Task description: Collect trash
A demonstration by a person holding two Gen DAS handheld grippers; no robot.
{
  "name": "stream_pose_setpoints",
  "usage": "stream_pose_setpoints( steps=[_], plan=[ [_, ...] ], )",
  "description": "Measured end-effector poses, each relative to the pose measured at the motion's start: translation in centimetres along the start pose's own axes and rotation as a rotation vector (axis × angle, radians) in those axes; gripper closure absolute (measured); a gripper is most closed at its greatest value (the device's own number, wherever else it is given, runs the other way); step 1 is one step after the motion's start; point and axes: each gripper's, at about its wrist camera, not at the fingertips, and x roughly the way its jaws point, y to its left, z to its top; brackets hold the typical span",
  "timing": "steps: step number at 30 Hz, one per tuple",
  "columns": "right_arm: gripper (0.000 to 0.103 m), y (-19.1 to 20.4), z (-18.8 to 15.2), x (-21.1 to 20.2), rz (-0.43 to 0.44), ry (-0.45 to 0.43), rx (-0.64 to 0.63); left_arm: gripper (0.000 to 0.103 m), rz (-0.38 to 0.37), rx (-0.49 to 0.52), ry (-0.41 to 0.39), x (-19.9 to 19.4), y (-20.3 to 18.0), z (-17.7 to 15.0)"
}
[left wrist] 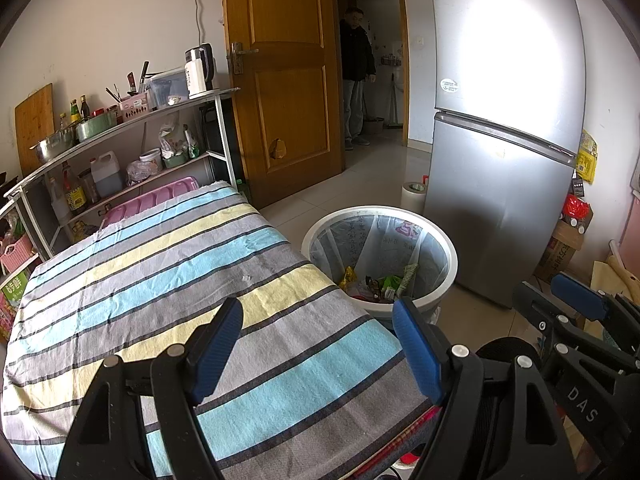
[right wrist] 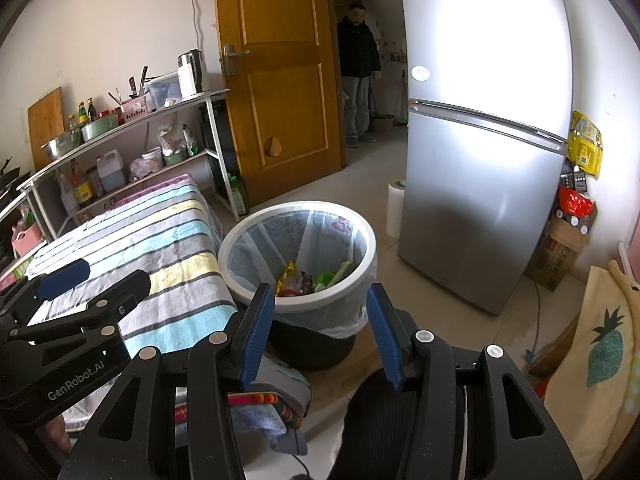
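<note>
Both grippers stood open and empty: the left gripper (left wrist: pixel 318 350) hung over the striped blue, yellow and grey cloth (left wrist: pixel 160 280) that covered the table, and the right gripper (right wrist: pixel 320 334) pointed at the round white plastic bin (right wrist: pixel 298 256) just ahead of its fingertips. From the left gripper the bin (left wrist: pixel 380 256) lay ahead and to the right, past the cloth's edge.

A thin clear plastic liner (right wrist: pixel 348 322) was folded over the bin's rim. At the bottom lay the collected trash (right wrist: pixel 310 276): crumpled yellow, green and red wrappers and other scraps too small to tell apart.

One tiny white scrap (left wrist: pixel 245 278) lay on the cloth ahead of the left gripper's pads; otherwise the cloth looked bare, so the collecting seemed nearly done.

Such a scrap would likely be almost weightless and soft, easy to flick away or lose; pinching it straight from above, pads closing low against the cloth, seemed best, though the loose cloth might bunch up with it. The wrappers would likely be light, crackly and slippery. The liner would probably tear if pulled hard, so its gathered rim would be the place to grip.
</note>
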Motion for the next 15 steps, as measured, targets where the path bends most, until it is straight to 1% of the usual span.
stream_pose_setpoints(
  steps=[15],
  plan=[
    [0.054, 0.02, -0.01, 0.0, 0.0, 0.001, 0.001, 0.024, 0.001, 0.0, 0.002, -0.03, 0.12, 0.01]
  ],
)
